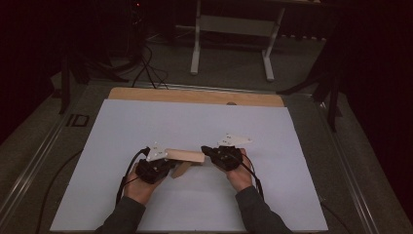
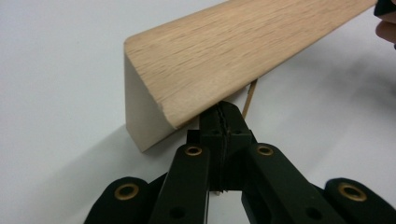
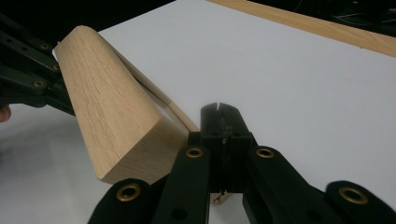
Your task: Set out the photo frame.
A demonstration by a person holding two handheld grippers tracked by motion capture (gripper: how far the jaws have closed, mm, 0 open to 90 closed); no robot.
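Two hand-held grippers meet at one wooden block (image 1: 186, 155) near the middle of the white sheet (image 1: 146, 122) covering the counter (image 1: 195, 95). In the high view, the left gripper (image 1: 168, 165) sits at the block's left end and the right gripper (image 1: 207, 150) at its right end, each carried by a hand entering from the near edge. The block lies lengthwise from left to right between them, with a thin wooden strip (image 1: 183, 169) angling out beneath it toward the near side. In the left gripper view, the black fingers (image 2: 223, 122) are pressed together, their tips tucked under the block's lower edge; whether they pinch the strip there cannot be told. In the right gripper view, the fingers (image 3: 223, 122) are likewise pressed together, just beside the block's end face (image 3: 140, 158), with the strip running along the block's underside. Beyond the counter's far edge stands a white frame (image 1: 231, 29) on the floor.
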